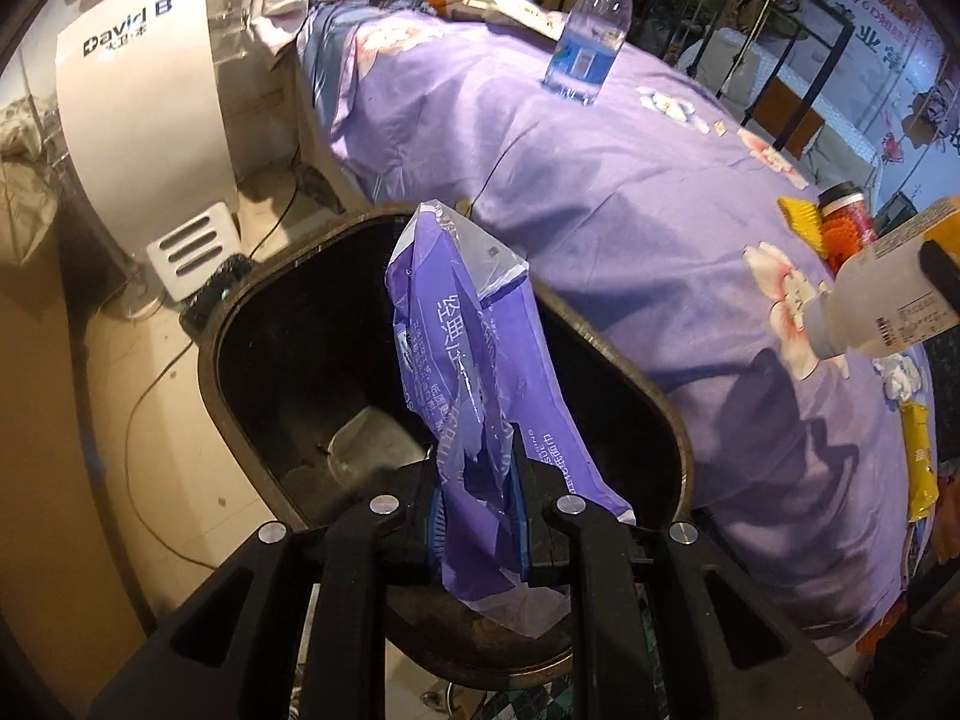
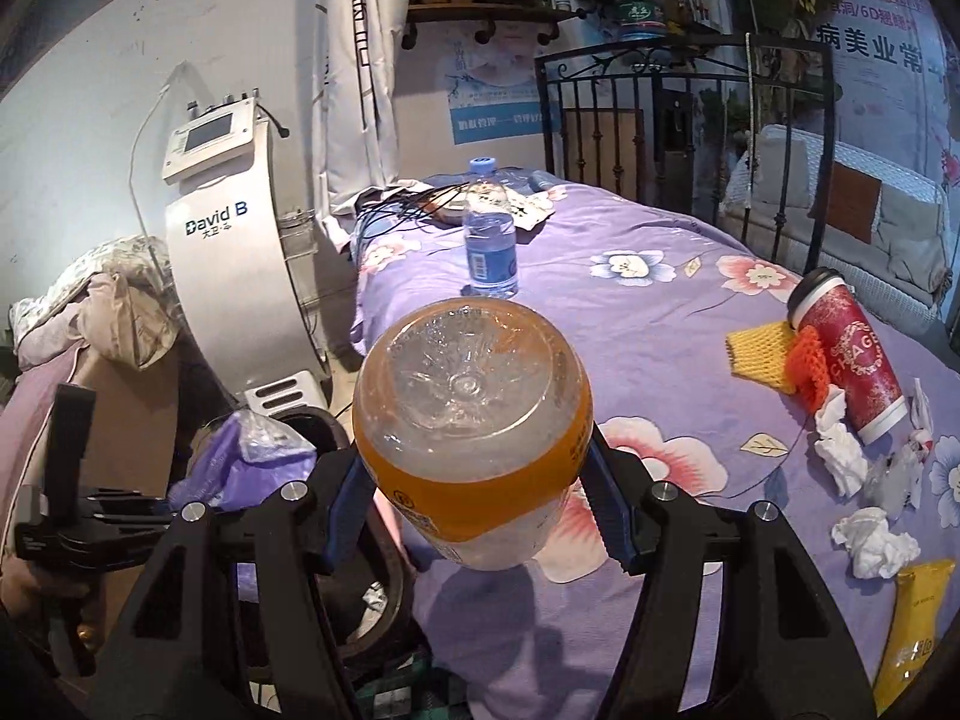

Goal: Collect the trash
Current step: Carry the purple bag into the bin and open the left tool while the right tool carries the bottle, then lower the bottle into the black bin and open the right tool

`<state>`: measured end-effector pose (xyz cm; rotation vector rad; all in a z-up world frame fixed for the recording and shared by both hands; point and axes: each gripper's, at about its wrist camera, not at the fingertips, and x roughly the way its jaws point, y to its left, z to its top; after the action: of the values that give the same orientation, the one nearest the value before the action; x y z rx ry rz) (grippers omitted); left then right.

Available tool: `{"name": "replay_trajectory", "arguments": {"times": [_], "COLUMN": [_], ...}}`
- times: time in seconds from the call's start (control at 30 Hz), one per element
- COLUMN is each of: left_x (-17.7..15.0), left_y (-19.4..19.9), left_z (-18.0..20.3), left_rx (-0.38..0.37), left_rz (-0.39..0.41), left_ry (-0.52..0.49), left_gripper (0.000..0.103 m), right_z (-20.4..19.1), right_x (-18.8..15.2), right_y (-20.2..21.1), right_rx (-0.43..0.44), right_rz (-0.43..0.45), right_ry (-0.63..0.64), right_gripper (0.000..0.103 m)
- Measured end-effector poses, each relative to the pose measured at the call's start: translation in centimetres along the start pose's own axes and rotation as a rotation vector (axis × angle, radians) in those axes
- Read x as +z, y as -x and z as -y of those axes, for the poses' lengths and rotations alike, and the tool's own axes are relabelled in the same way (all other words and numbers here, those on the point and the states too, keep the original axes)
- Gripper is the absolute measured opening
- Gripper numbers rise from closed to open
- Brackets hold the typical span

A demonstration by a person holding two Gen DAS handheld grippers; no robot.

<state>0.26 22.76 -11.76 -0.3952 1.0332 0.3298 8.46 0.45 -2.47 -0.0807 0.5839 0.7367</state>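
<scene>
Pinched nearly closed, the left gripper (image 1: 474, 498) clamps a crumpled purple-and-clear plastic wrapper printed with white characters (image 1: 474, 360), which stands up between its blue pads. Directly beneath and ahead of that claw gapes a dark rounded-rectangular plastic trash bin (image 1: 624, 396); a piece of clear plastic lies on its bottom. Just to the bin's right runs a bed spread with a lilac floral sheet (image 1: 630, 228), where a clear water bottle with a blue label and cap (image 1: 588, 42) stands upright, well ahead of the claw.

Held about half wide, the right gripper (image 2: 474, 480) grips an empty clear plastic bottle with an orange label band (image 2: 474, 420) by its sides, base turned away from the wrist. To that claw's right on the sheet lie a tipped red paper cup with a black lid (image 2: 852, 354), yellow and orange foam nets (image 2: 774, 354), crumpled white tissues (image 2: 870, 534) and a yellow snack packet (image 2: 918, 624). A white curved machine (image 2: 234, 276) stands off to its left.
</scene>
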Motion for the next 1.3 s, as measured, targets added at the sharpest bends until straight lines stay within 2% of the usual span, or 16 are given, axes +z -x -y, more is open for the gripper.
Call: {"name": "replay_trajectory", "arguments": {"times": [0.1, 0.2, 0.23, 0.27, 0.33, 0.47, 0.57, 0.63, 0.8, 0.87, 1.1, 1.3], "left_x": [-0.6, -0.9, -1.1, -1.2, -1.2, -0.9, -0.2, 0.4, 1.9, 2.5, 4.9, 4.8], "left_y": [-2.7, -5.2, -5.7, -6.2, -6.3, -4.9, -2.9, -1.3, 3.8, 5.3, 8.1, 7.9], "left_z": [-0.9, -0.9, -1.1, -1.2, -1.3, -1.3, -1.5, -1.6, -2.2, -2.7, -5.5, -7.0], "left_rx": [-0.031, 0.009, 0.016, 0.01, 0.009, 0.027, 0.061, 0.089, 0.169, 0.193, 0.203, 0.211], "left_rz": [-0.093, -0.162, -0.177, -0.192, -0.188, -0.116, -0.029, 0.053, 0.284, 0.339, 0.423, 0.422], "left_ry": [0.066, 0.065, 0.072, 0.076, 0.085, 0.069, 0.06, 0.066, 0.094, 0.1, 0.191, 0.231], "left_gripper": [0.022, 0.04, 0.053, 0.061, 0.061, 0.072, 0.073, 0.073, 0.083, 0.087, 0.088, 0.088], "right_z": [-1.7, -2.4, -2.5, -2.6, -2.6, -2.8, -3.4, -4.2, -6.9, -8.1, -13.3, -15.8], "right_x": [-0.4, -0.9, -1.0, -1.1, -1.4, -1.9, -2.2, -2.4, -3.3, -3.8, -6.3, -8.9], "right_y": [-0.2, -0.3, -0.3, -0.3, -0.5, -1.1, -1.7, -2.2, -5.1, -6.7, -12.6, -16.8], "right_rx": [0.022, 0.028, 0.032, 0.035, 0.038, 0.074, 0.12, 0.162, 0.259, 0.299, 0.327, 0.29], "right_rz": [-0.006, -0.013, -0.017, -0.021, -0.028, -0.053, -0.072, -0.094, -0.186, -0.24, -0.435, -0.586], "right_ry": [0.032, 0.047, 0.047, 0.048, 0.05, 0.04, 0.034, 0.033, 0.048, 0.054, 0.168, 0.263], "right_gripper": [0.063, 0.063, 0.063, 0.063, 0.063, 0.063, 0.063, 0.063, 0.063, 0.063, 0.063, 0.063]}}
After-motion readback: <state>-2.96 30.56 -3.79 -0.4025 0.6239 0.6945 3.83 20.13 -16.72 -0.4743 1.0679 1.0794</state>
